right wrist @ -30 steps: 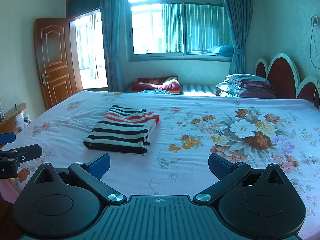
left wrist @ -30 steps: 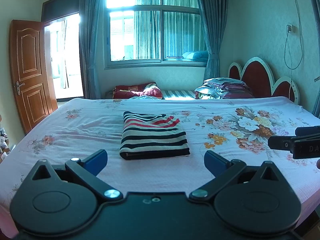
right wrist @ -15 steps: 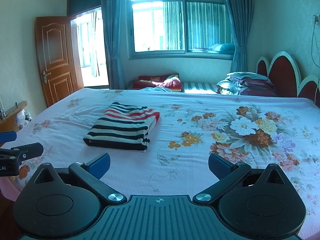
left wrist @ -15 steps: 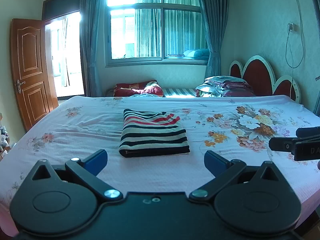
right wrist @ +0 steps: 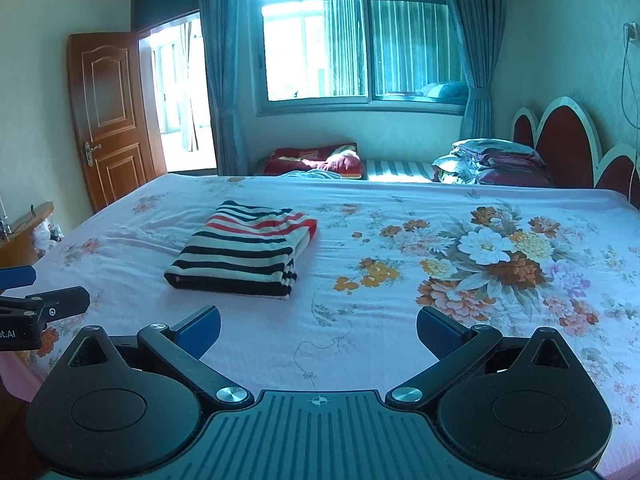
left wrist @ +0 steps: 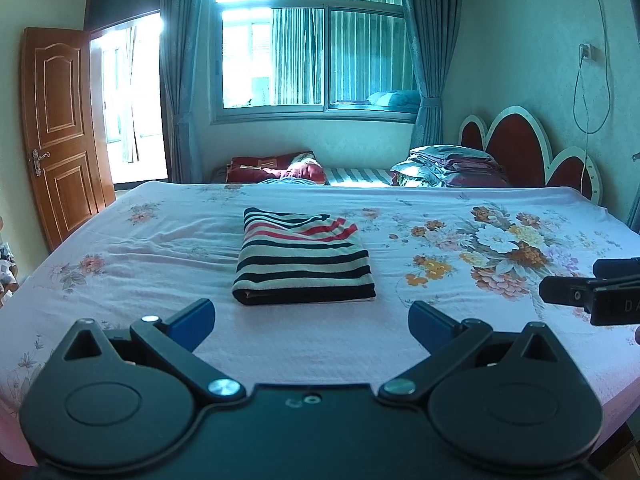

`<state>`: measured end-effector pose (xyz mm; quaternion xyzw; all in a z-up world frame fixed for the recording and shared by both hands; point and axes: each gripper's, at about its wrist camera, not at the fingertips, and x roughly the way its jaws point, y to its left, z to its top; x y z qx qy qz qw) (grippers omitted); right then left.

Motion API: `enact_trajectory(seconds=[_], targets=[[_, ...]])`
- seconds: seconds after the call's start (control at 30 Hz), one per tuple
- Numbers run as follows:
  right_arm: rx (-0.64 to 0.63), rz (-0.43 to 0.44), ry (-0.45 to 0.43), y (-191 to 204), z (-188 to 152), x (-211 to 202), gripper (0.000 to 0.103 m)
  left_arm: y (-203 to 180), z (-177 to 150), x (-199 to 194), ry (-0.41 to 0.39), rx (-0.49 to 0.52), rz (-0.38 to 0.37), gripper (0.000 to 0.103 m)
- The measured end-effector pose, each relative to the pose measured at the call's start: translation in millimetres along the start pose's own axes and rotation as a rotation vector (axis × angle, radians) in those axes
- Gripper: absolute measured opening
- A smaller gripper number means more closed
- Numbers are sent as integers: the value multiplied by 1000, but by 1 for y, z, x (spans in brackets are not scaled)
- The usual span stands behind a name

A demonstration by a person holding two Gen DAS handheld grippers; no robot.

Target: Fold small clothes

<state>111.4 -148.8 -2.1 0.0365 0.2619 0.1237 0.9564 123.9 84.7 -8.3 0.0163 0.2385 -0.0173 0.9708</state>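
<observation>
A striped garment [left wrist: 304,258], black, cream and red, lies folded into a neat rectangle on the pink flowered bedsheet [left wrist: 140,256]. In the right wrist view the same striped garment [right wrist: 244,254] sits left of centre. My left gripper [left wrist: 312,320] hangs open in front of it, above the near part of the bed, with nothing between its blue pads. My right gripper [right wrist: 318,330] is open too, empty, to the right of the garment. Each gripper's tip shows at the edge of the other's view: the right one [left wrist: 592,294] and the left one [right wrist: 36,308].
A scalloped red headboard [left wrist: 516,148] and stacked folded bedding [left wrist: 448,164] stand at the far right. A red blanket [left wrist: 276,166] lies under the window. A wooden door [left wrist: 60,132] stands open at the left. A small wooden stand [right wrist: 24,232] sits beside the bed.
Both grippers have drawn back and risen slightly from the bed, so the folded garment looks a little farther off. Both stay open; the garment has not moved.
</observation>
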Motion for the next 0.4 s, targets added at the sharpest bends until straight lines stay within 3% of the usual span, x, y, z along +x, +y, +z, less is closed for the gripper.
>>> enact_trajectory(seconds=[0.4], targets=[[0,17,-7,0,4,1,103,4,5,0,-11,2,12,102]])
